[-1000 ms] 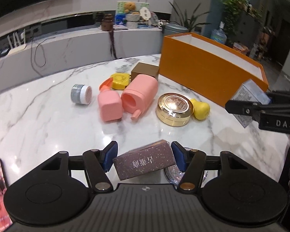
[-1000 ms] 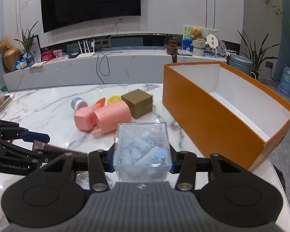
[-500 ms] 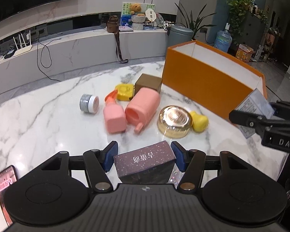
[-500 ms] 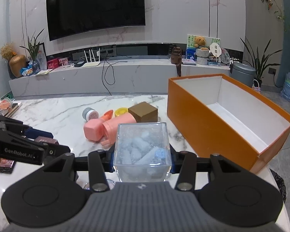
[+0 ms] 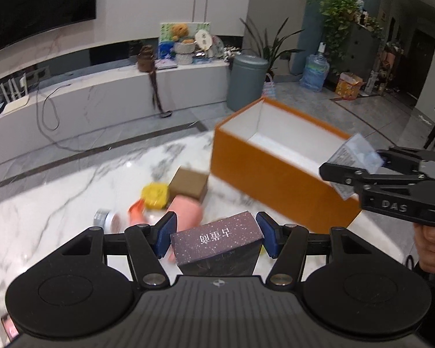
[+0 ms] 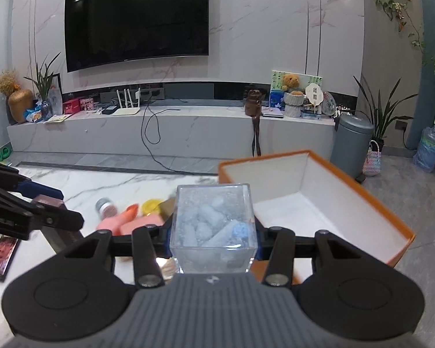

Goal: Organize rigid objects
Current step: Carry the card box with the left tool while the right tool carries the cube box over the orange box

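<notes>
Here the left gripper (image 5: 216, 237) is clamped on a dark speckled box (image 5: 217, 242) with printed characters on its end, held above the table (image 5: 43, 220). The right gripper (image 6: 214, 239) is clamped on a clear cube box (image 6: 213, 226) holding pale blue-white pieces, raised just beside the orange box (image 6: 319, 203). The orange box is open with a white inside, nothing seen in it. "DAS" reads on the right gripper's body in the left view. Pink bottles (image 5: 185, 211), yellow lid (image 5: 155, 195), brown box (image 5: 190, 184) and small jar (image 5: 104, 219) lie on the table.
</notes>
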Demonstrator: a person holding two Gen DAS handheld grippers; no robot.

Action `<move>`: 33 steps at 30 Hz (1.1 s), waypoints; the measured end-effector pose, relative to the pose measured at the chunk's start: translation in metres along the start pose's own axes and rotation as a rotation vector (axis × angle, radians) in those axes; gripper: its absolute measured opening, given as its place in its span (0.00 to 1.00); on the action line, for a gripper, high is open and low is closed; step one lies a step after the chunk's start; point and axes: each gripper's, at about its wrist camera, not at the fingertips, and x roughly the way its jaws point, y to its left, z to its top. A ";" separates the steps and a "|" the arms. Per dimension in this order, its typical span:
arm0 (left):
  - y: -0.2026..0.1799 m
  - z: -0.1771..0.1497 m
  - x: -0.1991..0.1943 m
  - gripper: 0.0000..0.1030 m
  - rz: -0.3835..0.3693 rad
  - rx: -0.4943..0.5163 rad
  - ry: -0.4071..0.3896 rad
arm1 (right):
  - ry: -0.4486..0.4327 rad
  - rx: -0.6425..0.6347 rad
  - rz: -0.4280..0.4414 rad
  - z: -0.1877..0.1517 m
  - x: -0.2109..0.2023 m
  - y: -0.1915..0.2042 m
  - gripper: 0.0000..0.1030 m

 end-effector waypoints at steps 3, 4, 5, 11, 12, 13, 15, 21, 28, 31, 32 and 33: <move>-0.011 0.023 0.003 0.67 -0.024 0.008 -0.013 | 0.002 0.005 -0.003 0.015 0.003 -0.024 0.46; -0.016 0.031 0.004 0.67 -0.031 0.014 -0.016 | 0.002 0.005 -0.007 0.020 0.004 -0.031 0.46; -0.021 0.038 0.006 0.67 -0.035 0.024 -0.020 | 0.002 0.003 -0.011 0.024 0.006 -0.039 0.46; -0.062 0.084 0.021 0.67 -0.076 0.084 -0.041 | 0.023 0.014 -0.041 0.047 0.020 -0.083 0.46; -0.068 0.090 0.024 0.67 -0.083 0.091 -0.041 | 0.028 0.022 -0.046 0.048 0.023 -0.092 0.46; -0.075 0.096 0.029 0.67 -0.090 0.099 -0.039 | 0.031 0.028 -0.052 0.049 0.025 -0.098 0.46; -0.087 0.107 0.042 0.67 -0.103 0.113 -0.029 | 0.041 0.043 -0.063 0.047 0.032 -0.113 0.46; -0.112 0.131 0.086 0.67 -0.145 0.112 0.017 | 0.127 0.089 -0.063 0.024 0.057 -0.148 0.46; -0.128 0.134 0.146 0.67 -0.143 0.134 0.139 | 0.263 0.004 -0.024 0.000 0.085 -0.152 0.46; -0.129 0.130 0.166 0.67 -0.144 0.147 0.192 | 0.302 -0.027 -0.017 -0.006 0.093 -0.154 0.46; -0.129 0.128 0.173 0.67 -0.143 0.154 0.212 | 0.311 -0.033 -0.014 -0.007 0.095 -0.156 0.46; -0.130 0.127 0.178 0.67 -0.138 0.167 0.228 | 0.322 -0.037 -0.009 -0.009 0.098 -0.158 0.46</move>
